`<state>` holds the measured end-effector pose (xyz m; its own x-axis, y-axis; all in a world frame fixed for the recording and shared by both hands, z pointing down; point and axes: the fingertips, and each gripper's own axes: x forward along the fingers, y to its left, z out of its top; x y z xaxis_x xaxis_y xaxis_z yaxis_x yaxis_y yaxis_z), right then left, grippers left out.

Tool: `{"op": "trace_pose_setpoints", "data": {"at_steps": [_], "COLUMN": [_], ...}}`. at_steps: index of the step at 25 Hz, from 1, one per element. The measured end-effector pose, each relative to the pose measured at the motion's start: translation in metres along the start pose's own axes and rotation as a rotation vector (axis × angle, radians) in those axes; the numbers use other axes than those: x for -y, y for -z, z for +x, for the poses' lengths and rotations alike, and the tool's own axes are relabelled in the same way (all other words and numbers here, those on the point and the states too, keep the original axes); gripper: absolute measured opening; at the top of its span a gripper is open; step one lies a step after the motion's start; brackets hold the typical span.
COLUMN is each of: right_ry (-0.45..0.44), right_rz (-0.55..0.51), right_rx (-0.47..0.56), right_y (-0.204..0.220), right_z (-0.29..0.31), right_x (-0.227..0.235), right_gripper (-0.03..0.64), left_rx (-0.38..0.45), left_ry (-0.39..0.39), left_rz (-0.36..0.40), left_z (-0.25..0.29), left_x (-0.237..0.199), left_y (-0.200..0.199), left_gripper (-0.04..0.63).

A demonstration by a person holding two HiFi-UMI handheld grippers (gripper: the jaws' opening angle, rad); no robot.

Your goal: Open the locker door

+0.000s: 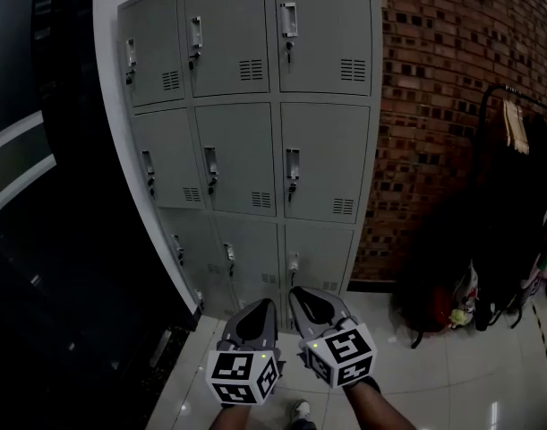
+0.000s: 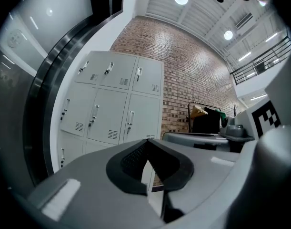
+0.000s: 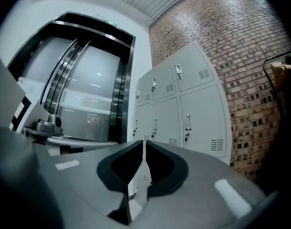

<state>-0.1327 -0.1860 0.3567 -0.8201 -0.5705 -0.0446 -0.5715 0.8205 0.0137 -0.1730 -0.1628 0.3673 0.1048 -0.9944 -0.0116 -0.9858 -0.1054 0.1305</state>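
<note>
A grey bank of lockers [image 1: 255, 133] stands against the brick wall, three columns by three rows, every door closed, each with a small handle such as the middle one [image 1: 292, 164]. My left gripper [image 1: 266, 305] and right gripper [image 1: 295, 294] hover side by side low in the head view, a short way in front of the bottom row, both shut with nothing between the jaws. In the left gripper view the lockers [image 2: 112, 104] show beyond my left gripper [image 2: 147, 140]. My right gripper [image 3: 144, 140] points at the lockers [image 3: 183, 109] too.
A dark glass wall with curved metal rails [image 1: 40, 204] runs along the left. A brick wall [image 1: 452, 88] continues right of the lockers. A black clothes rack with hanging garments and bags [image 1: 497, 231] stands at the right on the pale tiled floor [image 1: 434, 374].
</note>
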Motion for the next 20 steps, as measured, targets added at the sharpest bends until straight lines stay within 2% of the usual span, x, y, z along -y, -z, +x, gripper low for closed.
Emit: {"op": "trace_pose_setpoints", "data": {"at_steps": [15, 20], "right_ry": [0.026, 0.042], "right_rz": [-0.028, -0.023], "right_rx": [0.04, 0.064], "right_y": [-0.017, -0.019], "right_z": [0.142, 0.175], "right_x": [0.121, 0.154], "right_gripper": [0.0, 0.003], "left_rx": [-0.003, -0.003], "left_ry": [0.053, 0.069], "left_rz": [0.028, 0.054], "left_z": [0.182, 0.224], "left_x": [-0.052, -0.062], "left_y": [-0.024, -0.035], "left_gripper": [0.006, 0.006]}}
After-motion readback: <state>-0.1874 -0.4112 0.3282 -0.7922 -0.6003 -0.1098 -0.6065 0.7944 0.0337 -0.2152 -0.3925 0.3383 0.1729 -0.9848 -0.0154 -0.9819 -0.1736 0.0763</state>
